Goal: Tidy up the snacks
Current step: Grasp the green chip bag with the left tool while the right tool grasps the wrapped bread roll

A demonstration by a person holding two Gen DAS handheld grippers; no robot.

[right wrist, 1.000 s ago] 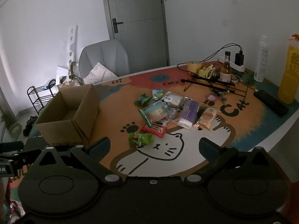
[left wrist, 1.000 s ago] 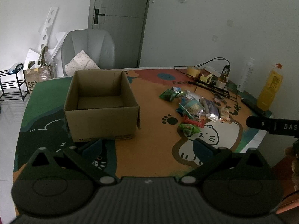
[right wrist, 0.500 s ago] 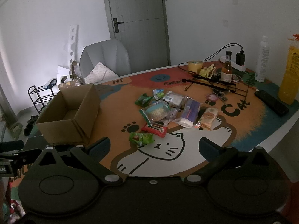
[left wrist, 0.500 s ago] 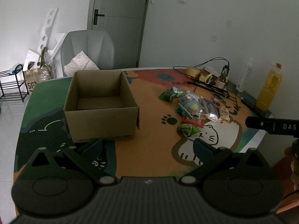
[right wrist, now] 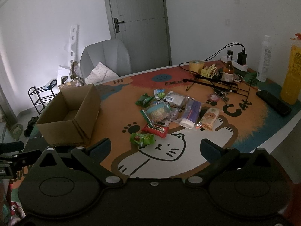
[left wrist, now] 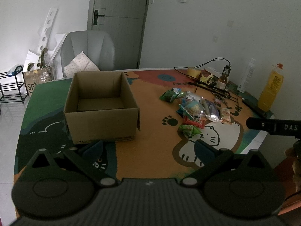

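Note:
An open, empty cardboard box stands on the left of the cartoon-cat table mat; it also shows in the right wrist view. A pile of snack packets lies mid-table, with a green packet and a red bar nearest me; the pile also shows in the left wrist view. My left gripper is open and empty, held above the near table edge in front of the box. My right gripper is open and empty, just short of the green packet.
At the back right stand a tape roll, a small brown bottle, a black wire rack, a white bottle and a yellow bottle. A black remote lies near the right edge. A grey chair sits behind the table.
Both grippers have drifted only slightly; the views rose a little. Nothing was taken hold of or moved on the table.

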